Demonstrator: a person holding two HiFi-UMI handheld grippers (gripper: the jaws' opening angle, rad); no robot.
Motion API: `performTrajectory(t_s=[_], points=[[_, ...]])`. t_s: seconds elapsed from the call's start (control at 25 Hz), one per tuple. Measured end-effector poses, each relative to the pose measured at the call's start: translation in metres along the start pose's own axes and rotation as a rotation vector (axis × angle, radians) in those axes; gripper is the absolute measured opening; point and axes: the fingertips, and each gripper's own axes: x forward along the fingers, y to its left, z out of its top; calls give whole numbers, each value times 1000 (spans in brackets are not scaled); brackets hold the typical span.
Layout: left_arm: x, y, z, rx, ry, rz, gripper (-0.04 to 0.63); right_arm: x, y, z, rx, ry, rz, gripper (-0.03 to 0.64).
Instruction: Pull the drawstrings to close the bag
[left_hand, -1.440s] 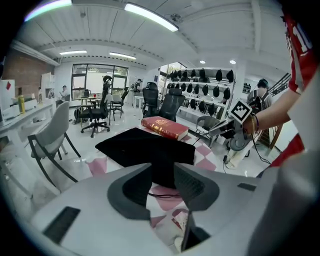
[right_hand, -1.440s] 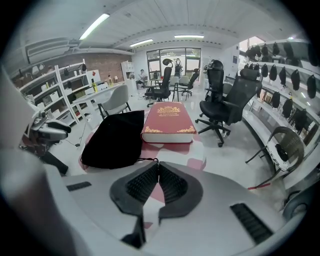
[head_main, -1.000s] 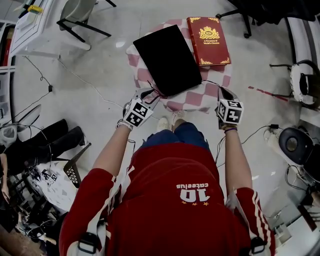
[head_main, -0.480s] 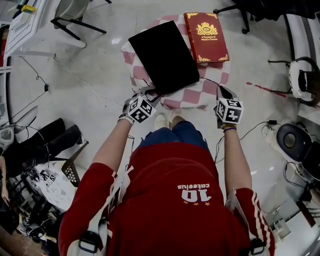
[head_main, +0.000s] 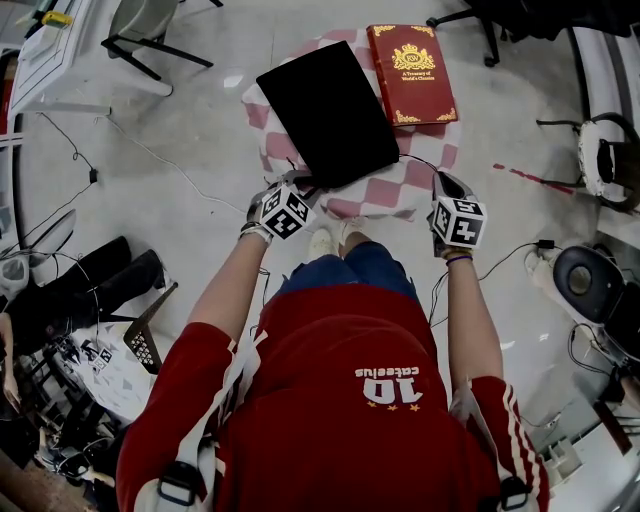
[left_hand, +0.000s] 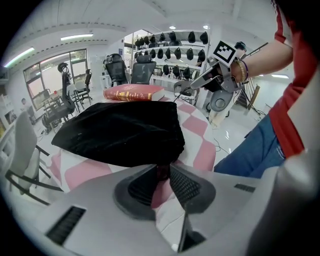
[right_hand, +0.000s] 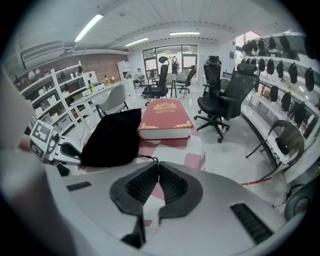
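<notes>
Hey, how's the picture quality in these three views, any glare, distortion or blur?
Head view: sharp, evenly lit, small glare patch on the floor. Left gripper view: strong fisheye bending, black bag shows no texture. Right gripper view: fisheye too, ceiling lights bright, book crisp.

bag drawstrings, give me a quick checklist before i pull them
1. Right gripper shut on the drawstring: ok.
2. Left gripper gripping its cord: cannot tell. Its jaws have just been closing, with a dark bit at the near corner of the bag between them.
3. Grippers on opposite sides of the bag's near edge: ok.
4. The bag lies flat on the checkered table: ok.
5. Red book not lying on the bag: ok.
</notes>
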Motion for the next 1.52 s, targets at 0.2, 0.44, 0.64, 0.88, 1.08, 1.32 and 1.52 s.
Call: performTrajectory(t_s=[0.2, 0.44, 0.64, 0.88, 1.08, 1.32, 1.52], points=[[-1, -2, 0, -7, 19, 11, 44, -2, 0, 1, 17, -12, 1, 23], [-6, -8, -5, -13, 24, -3, 11, -7, -4, 4, 34, -27, -8, 23], [-20, -5, -3, -65, -3, 16, 8, -15, -5, 5, 49, -40, -22, 23], [-52, 8, 11, -113, -87, 68, 6, -30, 0, 14, 63, -86, -44, 23], [-94, 21, 33, -138, -177, 142, 6, -50, 3, 25, 78, -140, -62, 23], [-149, 28, 68, -139, -309, 200, 6, -82, 12, 47, 73, -242, -101, 23], [-201, 29, 102, -175, -459, 246, 6, -115, 12, 67, 72, -330, -172, 23]])
